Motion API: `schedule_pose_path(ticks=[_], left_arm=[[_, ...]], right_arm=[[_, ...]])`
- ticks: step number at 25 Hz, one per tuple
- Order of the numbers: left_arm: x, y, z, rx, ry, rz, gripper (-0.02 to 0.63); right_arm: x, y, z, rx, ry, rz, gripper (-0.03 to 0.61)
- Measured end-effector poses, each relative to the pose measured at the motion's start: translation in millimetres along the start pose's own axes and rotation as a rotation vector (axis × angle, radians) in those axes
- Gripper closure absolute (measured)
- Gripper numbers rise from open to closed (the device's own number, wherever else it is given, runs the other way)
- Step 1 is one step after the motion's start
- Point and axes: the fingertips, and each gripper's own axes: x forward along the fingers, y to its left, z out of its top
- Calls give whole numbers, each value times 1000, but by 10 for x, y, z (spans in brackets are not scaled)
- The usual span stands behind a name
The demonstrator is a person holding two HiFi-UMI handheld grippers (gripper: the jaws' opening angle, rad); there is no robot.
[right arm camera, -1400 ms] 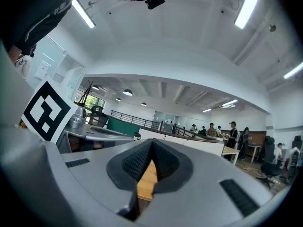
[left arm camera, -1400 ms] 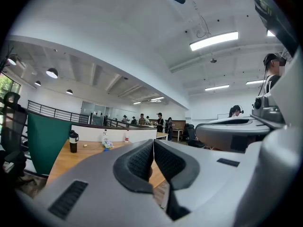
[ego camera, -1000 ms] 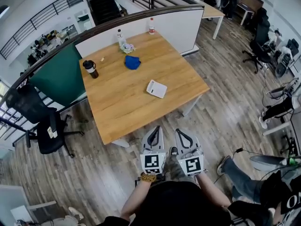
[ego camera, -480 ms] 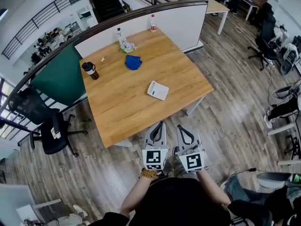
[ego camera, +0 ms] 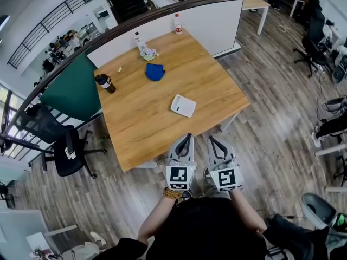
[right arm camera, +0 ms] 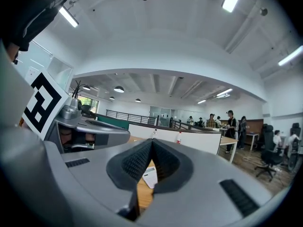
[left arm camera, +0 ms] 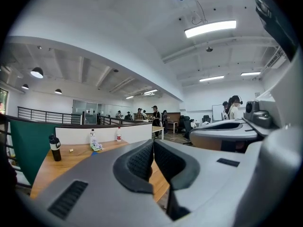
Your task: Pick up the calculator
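Observation:
The white calculator (ego camera: pixel 182 105) lies flat on the wooden table (ego camera: pixel 141 129), toward its right front part. In the right gripper view the calculator (right arm camera: pixel 149 177) shows between and just beyond the jaws. My left gripper (ego camera: pixel 186 138) and right gripper (ego camera: pixel 212 140) are side by side at the table's near edge, short of the calculator, both pointing level at the table. Both are shut with their jaws touching and nothing between them, as seen for the left gripper (left arm camera: pixel 153 144) and the right gripper (right arm camera: pixel 152 143) in their own views.
On the table's far part stand a dark cup (ego camera: pixel 104 83), a blue cloth (ego camera: pixel 155 72), a crumpled wrapper by a small bottle (ego camera: pixel 140 39) and a red-labelled bottle (ego camera: pixel 178 24). A white partition (ego camera: pixel 217 26) backs the table. A black office chair (ego camera: pixel 68 150) stands at the left.
Both grippers and the person have advanced toward the table's near edge; the table and calculator sit slightly lower and closer in the head view. The jaws stayed shut.

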Motion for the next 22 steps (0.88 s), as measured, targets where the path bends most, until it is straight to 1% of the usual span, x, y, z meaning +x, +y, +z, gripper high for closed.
schedule_pose_path(ticks=[9, 14, 18, 22], left_arm=[[411, -66, -28, 19, 18, 37, 589], [612, -102, -76, 20, 35, 76, 589], [749, -97, -75, 24, 29, 124, 589], [851, -133, -122, 11, 35, 158, 589]], right_arm=[[249, -369, -122, 20, -4, 58, 572], [372, -584, -215, 25, 4, 103, 572], [499, -751, -279, 25, 8, 141, 572], [585, -872, -354, 28, 9, 169, 572]])
